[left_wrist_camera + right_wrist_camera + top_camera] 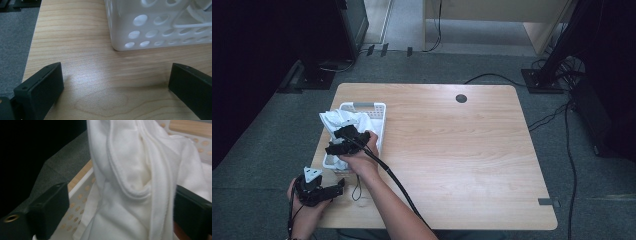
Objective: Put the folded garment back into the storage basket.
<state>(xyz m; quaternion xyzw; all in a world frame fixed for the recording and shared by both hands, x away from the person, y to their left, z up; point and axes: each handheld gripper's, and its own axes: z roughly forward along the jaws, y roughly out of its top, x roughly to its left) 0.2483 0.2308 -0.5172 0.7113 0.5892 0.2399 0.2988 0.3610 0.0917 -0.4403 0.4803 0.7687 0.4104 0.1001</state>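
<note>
From the high view, a pale wooden bench [452, 150] with rounded corners carries a white perforated plastic basket [371, 106] near its left edge. A crumpled white cloth [337, 120] lies heaped in the basket and spills over its left rim. The right hand-held gripper [346, 141], black and trailing a dark cable, sits over the basket on top of the cloth, with the person's right hand [362, 159] behind it and the forearm running in from the bottom edge. The left hand-held gripper [324, 190], black with a grey three-cornered plate on top, is low at the bench's front left corner, well apart from the basket's contents and just beside its near end.

In the left gripper view, the left hand-held gripper [115, 82] has its two black jaws spread wide, with bare wood between them. The basket [160, 30] stands just beyond, its rounded corner and rows of round holes facing the camera; nothing touches the jaws.

In the right gripper view, the right hand-held gripper [120, 207] has its jaws far apart. The cloth [135, 182] hangs in soft folds with a stitched hem between them; it brushes against the right jaw while the left jaw stands clear, so the pads are not pressing on it. The basket [82, 192] wall shows behind the cloth, at the bench's edge.
</note>
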